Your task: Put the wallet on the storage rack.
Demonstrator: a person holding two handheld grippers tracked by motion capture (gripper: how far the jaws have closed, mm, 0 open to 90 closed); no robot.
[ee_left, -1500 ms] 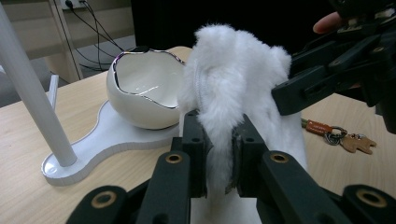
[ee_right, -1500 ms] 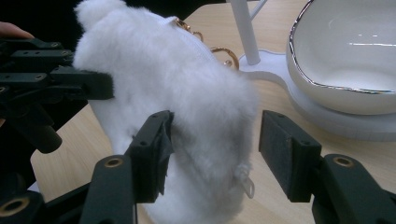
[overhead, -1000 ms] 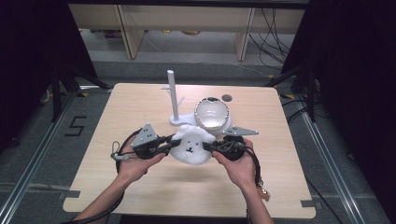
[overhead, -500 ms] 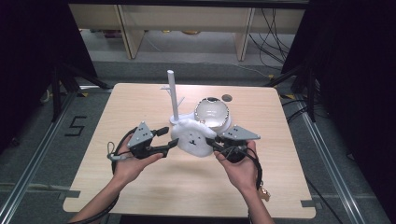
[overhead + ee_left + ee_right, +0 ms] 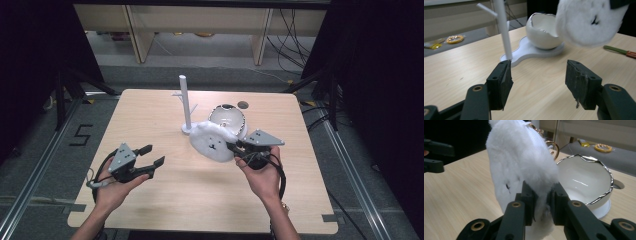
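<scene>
Right of table centre: white plush toy [image 5: 214, 141] with a small stitched face, lifted off the wooden table [image 5: 150, 107], pinched at one edge by the right gripper [image 5: 241, 148]; just behind, an eggshell-shaped white bowl [image 5: 227, 117] and white peg stand [image 5: 185, 102] on one base; left gripper [image 5: 151, 159] well apart, jaws spread, holding nothing.

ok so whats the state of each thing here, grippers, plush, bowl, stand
left gripper: open, holding nothing
right gripper: shut on the white plush
white plush: lifted, pinched at its edge
egg-shaped bowl: upright on its base, nothing visible inside
white peg stand: upright, nothing hanging
</scene>
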